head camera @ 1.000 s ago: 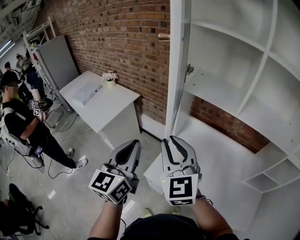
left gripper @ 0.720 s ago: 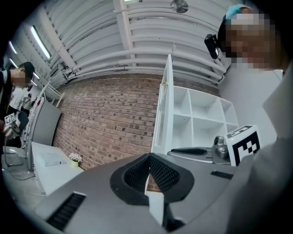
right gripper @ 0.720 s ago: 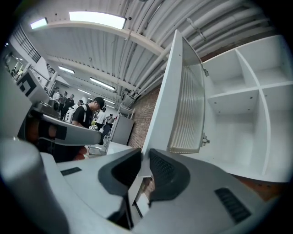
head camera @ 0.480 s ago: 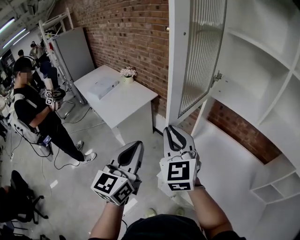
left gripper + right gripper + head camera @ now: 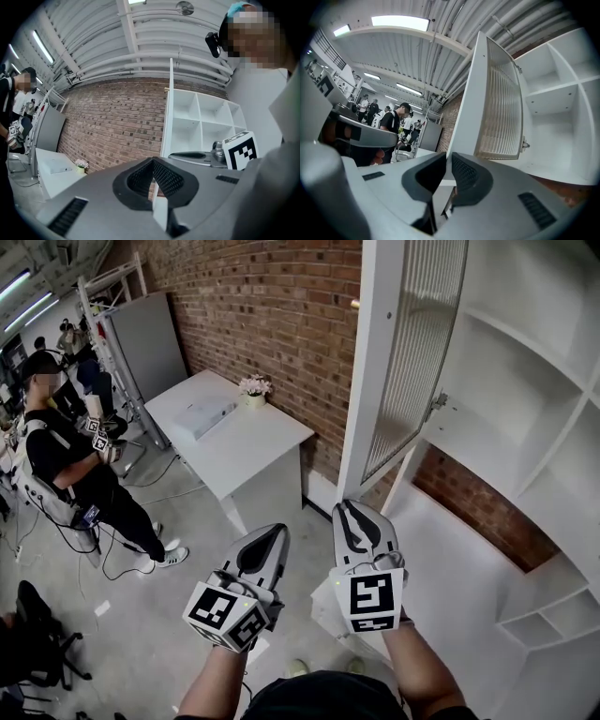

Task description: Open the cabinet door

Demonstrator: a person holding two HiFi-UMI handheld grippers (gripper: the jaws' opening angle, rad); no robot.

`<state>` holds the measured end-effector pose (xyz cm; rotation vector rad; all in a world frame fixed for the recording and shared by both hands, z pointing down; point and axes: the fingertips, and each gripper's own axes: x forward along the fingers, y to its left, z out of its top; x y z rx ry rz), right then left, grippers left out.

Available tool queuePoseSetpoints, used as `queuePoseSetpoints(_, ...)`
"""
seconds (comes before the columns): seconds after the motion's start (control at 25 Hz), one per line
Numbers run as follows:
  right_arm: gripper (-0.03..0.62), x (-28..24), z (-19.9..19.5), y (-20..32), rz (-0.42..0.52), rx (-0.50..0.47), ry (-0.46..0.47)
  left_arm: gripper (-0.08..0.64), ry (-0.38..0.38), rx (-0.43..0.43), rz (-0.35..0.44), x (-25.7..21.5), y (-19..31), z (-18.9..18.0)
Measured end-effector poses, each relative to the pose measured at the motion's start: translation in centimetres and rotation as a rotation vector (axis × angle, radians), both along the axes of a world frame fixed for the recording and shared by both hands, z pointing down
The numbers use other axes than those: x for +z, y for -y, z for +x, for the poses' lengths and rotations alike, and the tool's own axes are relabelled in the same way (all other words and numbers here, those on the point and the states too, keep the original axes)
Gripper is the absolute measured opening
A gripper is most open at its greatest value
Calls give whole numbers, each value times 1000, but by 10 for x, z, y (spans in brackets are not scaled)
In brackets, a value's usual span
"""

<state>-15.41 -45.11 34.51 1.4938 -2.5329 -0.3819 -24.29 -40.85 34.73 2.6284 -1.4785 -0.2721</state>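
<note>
We see the cabinet door (image 5: pixel 405 362) standing open, swung out from the white cabinet (image 5: pixel 525 437) so that its white frame edge faces us and its ribbed glass panel angles back toward the shelves. A small brass knob (image 5: pixel 354 304) shows near the top of the frame's outer edge, and a metal hinge (image 5: pixel 437 405) joins the door to the cabinet at the level of a shelf. The shelves we can see are bare. Below the door, both tools are held out side by side, near each other but apart, and neither touches the door. Our left tool (image 5: pixel 278 530) is clenched, its ribbed pads meeting at the tip with nothing between them, and it points toward the gap between the desk and the cabinet. Our right tool (image 5: pixel 349 508) is likewise drawn together to a thin slit and grasps nothing; it points at the foot of the open door. To the left, a white desk (image 5: pixel 253 451) stands against the brick wall (image 5: pixel 272 306), carrying a flower pot (image 5: pixel 251 388) near the wall and a flat white box (image 5: pixel 206 414) beside it. Farther left, a person (image 5: pixel 56 465) in dark clothes stands on the grey floor (image 5: pixel 141 615), well apart from the cabinet.
</note>
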Motion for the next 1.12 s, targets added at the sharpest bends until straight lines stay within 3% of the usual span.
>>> queuePoseSetpoints(0.28,28,1,14,-4,-66,-68,83,6,3,24,9,-3,2,25)
queuePoseSetpoints(0.48,20,3,35,-11,-89,-78,106,6,3,31,15,-5,-1,46)
queuePoseSetpoints(0.72,17,4,69,-15,-147,-81,205,6,42,31,20,-10,-9,69)
queuePoseSetpoints(1.12,14,0,128,-21,-142,-58,255,6,51,-3,28,-16,-16,93)
